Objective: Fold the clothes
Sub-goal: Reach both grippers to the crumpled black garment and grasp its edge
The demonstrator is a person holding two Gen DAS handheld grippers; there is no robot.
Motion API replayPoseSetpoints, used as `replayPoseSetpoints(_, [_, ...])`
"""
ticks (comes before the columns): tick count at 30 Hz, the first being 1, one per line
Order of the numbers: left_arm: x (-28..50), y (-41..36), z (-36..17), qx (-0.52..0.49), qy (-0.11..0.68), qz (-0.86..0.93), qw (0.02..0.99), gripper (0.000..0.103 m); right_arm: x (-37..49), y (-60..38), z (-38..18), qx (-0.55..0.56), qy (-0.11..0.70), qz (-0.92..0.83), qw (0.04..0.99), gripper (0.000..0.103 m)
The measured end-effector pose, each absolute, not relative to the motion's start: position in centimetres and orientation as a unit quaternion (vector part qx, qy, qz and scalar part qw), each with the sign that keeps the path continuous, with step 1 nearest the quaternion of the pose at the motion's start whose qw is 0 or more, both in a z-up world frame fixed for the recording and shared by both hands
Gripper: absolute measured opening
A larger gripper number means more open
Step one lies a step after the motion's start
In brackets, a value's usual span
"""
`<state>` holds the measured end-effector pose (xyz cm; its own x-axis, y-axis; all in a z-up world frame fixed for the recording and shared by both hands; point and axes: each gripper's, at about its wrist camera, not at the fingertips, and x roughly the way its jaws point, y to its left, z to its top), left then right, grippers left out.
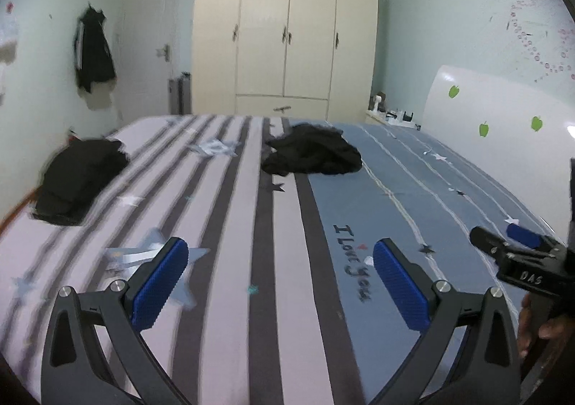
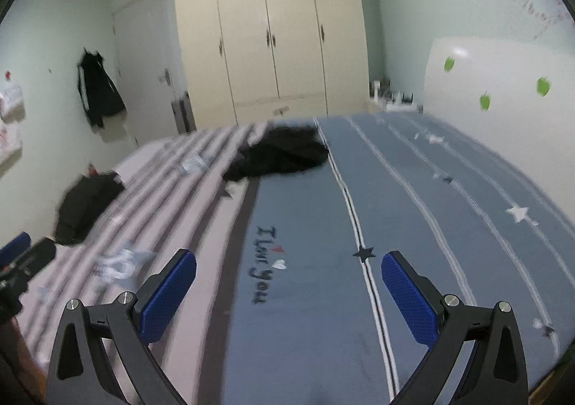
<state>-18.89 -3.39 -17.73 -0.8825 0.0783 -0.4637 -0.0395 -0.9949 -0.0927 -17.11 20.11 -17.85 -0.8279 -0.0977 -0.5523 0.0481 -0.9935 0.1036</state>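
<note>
The left gripper (image 1: 280, 282) hangs over the near part of the bed (image 1: 230, 261) with its blue pads spread wide and nothing between them; the right gripper (image 2: 289, 293) is likewise released, pads far apart, empty, hovering above the blue half of the bedspread; from the left camera the right gripper shows at the far right edge, a hand (image 1: 539, 326) wrapped round its handle; from the right camera the tip of the left gripper pokes in at the left edge. Under both lies the bedspread, pale pink with dark stripes on the left, blue with thin white lines on the right, scattered with small stars, and the words "I Love You" (image 1: 350, 261) printed just ahead of the left gripper's right pad. Further up the bed, well apart from both grippers, a crumpled black garment (image 1: 312, 149) lies in a loose heap across the line where pink meets blue; a folded black stack (image 1: 81, 180) sits near the left edge of the bed, squared and flat. Beyond the bed stands a cream wardrobe (image 1: 284, 34) with four doors; a dark jacket (image 1: 93, 52) hangs on the left wall beside a door; a white headboard (image 1: 503, 117) with green apple stickers runs along the right.
</note>
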Motion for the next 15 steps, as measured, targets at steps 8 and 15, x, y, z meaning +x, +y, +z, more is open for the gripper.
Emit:
replayPoseSetpoints(8, [-38.2, -2.6, -26.0, -0.313, -0.054, 0.948, 0.02, 0.1, -37.8, 19.2, -28.5, 0.337, -0.047, -0.94, 0.034, 0.102])
replayPoseSetpoints(15, [-51.2, -0.5, -27.3, -0.334, -0.021, 0.942, 0.029, 0.1, -50.2, 19.2, -30.2, 0.365, -0.054, -0.929, 0.015, 0.102])
